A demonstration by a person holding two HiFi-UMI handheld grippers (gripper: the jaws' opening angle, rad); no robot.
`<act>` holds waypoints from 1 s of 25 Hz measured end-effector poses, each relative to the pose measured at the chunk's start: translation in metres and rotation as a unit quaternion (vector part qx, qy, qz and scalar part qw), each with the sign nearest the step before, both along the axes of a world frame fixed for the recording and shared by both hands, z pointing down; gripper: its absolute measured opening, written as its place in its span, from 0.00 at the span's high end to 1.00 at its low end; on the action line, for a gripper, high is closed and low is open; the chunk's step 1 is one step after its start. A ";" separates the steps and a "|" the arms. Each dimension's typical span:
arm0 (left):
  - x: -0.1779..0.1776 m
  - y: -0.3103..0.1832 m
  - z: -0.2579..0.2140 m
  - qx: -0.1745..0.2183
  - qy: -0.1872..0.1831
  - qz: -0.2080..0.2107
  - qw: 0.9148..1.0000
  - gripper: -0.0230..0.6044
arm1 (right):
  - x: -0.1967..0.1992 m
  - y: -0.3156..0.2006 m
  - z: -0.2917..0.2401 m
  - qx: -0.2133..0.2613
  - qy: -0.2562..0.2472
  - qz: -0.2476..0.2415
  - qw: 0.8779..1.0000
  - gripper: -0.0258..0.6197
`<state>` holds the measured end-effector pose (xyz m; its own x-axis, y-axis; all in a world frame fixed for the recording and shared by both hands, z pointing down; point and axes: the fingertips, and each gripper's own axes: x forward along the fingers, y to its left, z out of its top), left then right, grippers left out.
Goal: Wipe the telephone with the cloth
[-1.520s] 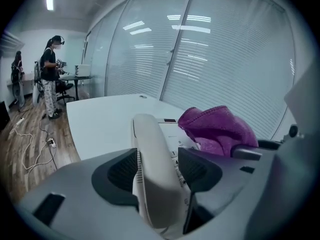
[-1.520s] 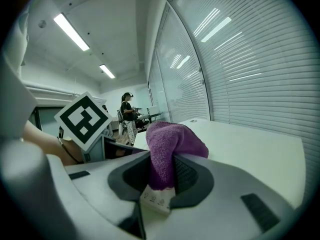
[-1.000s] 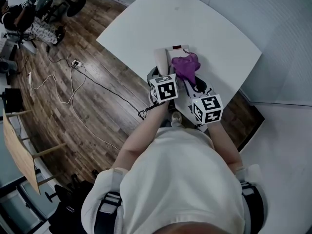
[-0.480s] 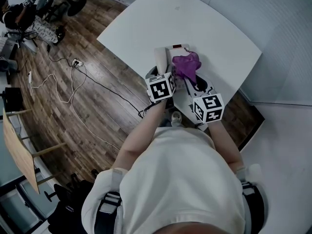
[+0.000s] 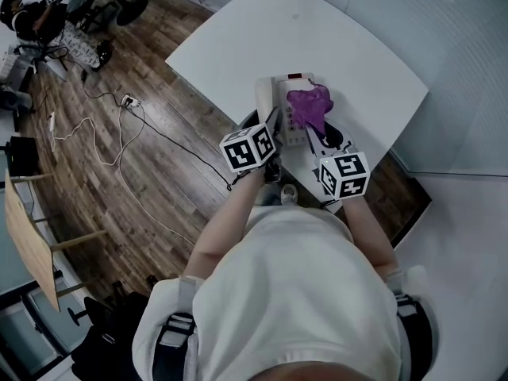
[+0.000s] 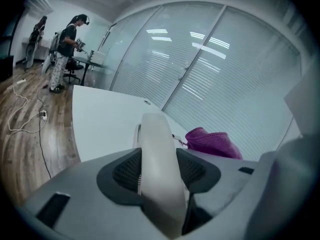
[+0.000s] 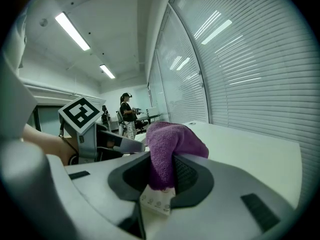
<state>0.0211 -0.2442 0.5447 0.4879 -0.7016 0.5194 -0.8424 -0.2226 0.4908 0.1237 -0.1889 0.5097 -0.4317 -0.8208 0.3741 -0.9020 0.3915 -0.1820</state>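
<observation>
White tabletop [image 5: 357,46] over a dark wood floor [image 5: 159,181], with a slatted glass wall [image 7: 250,59] behind. Near the tabletop's front edge, pale telephone [image 5: 284,94], just ahead of both tools. At the telephone's left side, left tool [image 5: 272,125], jaws set wide and just drawn in a little, pads pressed on both sides of the cream handset [image 5: 263,98]; handset running straight away along the jaws in the left gripper view. Just beside it on the right, right tool [image 5: 316,137], pinching the purple cloth [image 5: 308,105]. Cloth bunched upright between the pads, over the right half of the telephone. Directly under the cloth in the right gripper view, white keypad [image 7: 156,201] with small round keys.
</observation>
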 end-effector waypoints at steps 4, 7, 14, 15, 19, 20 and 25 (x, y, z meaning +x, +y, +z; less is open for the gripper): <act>-0.006 0.005 -0.013 0.005 0.062 -0.007 0.998 0.61 | -0.001 -0.001 -0.007 0.008 0.002 0.000 1.000 0.81; -0.009 0.010 -0.022 0.013 0.111 -0.007 0.994 0.61 | -0.003 -0.002 -0.011 0.015 0.001 -0.001 1.000 0.81; -0.014 0.024 -0.048 0.039 0.219 0.008 0.975 0.61 | -0.007 -0.005 -0.029 0.034 0.003 -0.009 0.999 0.81; -0.015 0.026 -0.052 0.042 0.237 0.012 0.971 0.61 | -0.008 -0.005 -0.032 0.037 0.003 -0.011 0.999 0.81; -0.022 0.033 -0.065 0.050 0.295 0.012 0.954 0.61 | -0.014 -0.010 -0.044 0.050 0.002 -0.021 0.999 0.81; -0.025 0.035 -0.067 0.053 0.307 0.012 0.950 0.61 | -0.017 -0.010 -0.046 0.053 0.002 -0.023 0.998 0.81; -0.034 0.052 -0.081 0.038 0.408 0.008 0.912 0.61 | -0.035 -0.009 -0.061 0.066 0.000 -0.037 0.997 0.81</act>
